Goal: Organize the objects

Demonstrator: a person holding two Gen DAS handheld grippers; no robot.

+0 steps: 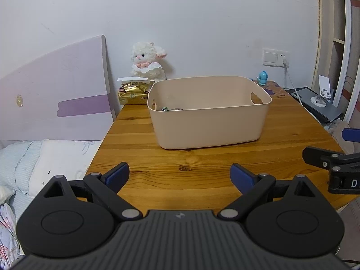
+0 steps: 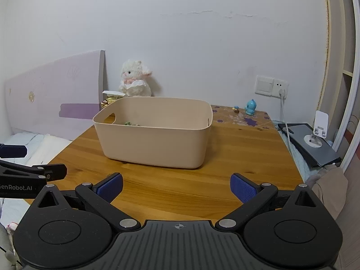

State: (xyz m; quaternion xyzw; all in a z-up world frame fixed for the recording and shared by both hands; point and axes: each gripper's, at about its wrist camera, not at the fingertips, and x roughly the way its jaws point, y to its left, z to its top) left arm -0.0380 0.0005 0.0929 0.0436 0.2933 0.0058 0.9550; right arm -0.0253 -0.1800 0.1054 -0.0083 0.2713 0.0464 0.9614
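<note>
A beige plastic bin (image 1: 209, 121) (image 2: 155, 144) with cut-out handles stands on the wooden table (image 1: 139, 157) (image 2: 243, 157). Small items (image 1: 172, 109) (image 2: 131, 124) lie at its bottom, mostly hidden by the wall. My left gripper (image 1: 179, 176) hovers open over the table's near edge, nothing between its blue pads. My right gripper (image 2: 176, 187) is likewise open and empty, short of the bin. Each gripper shows at the side of the other's view.
A white plush lamb (image 1: 147, 61) (image 2: 135, 81) and a gold tissue pack (image 1: 132, 92) sit at the back left by the wall. A blue figurine (image 1: 262, 78) (image 2: 250, 107) stands back right. A phone stand (image 2: 317, 132) rests on a dark device; a bed (image 1: 33, 164) lies left.
</note>
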